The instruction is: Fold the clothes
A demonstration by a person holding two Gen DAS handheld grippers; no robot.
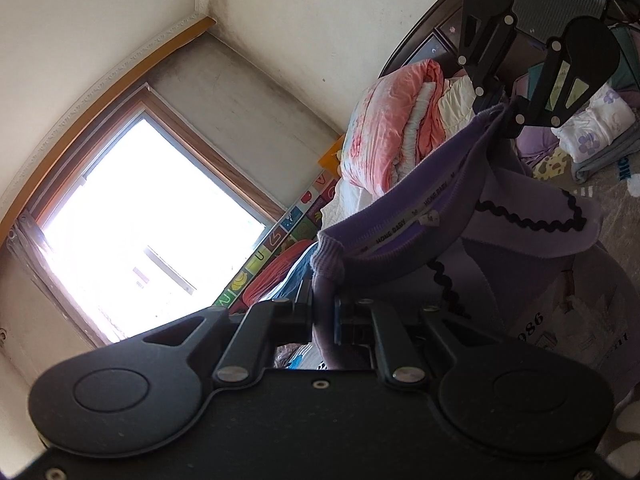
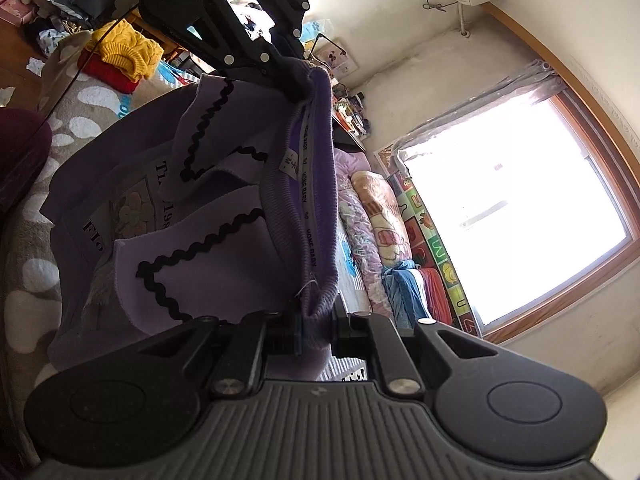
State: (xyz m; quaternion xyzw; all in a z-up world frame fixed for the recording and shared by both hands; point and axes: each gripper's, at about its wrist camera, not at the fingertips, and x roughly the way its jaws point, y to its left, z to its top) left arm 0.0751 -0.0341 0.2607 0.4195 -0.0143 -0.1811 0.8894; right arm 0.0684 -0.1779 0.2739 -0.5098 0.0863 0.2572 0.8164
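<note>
A purple sweatshirt point(image 1: 520, 236) with black wavy trim and a printed front hangs stretched in the air between both grippers. My left gripper point(image 1: 324, 316) is shut on one end of its ribbed neckline. The right gripper point(image 1: 506, 114) shows at the upper right of the left wrist view, clamped on the other end. In the right wrist view my right gripper point(image 2: 316, 334) is shut on the ribbed collar of the sweatshirt point(image 2: 224, 216), and the left gripper point(image 2: 290, 78) grips the far end at the top. The neck label shows between them.
Below lies a bed with a grey spotted blanket point(image 2: 60, 128). Folded clothes point(image 1: 592, 124) and a pink quilt point(image 1: 392, 128) sit at its head. A yellow and red knit pile point(image 2: 124, 56) lies further off. A bright window point(image 1: 148, 220) and a wall with letter mats point(image 2: 444, 260) stand behind.
</note>
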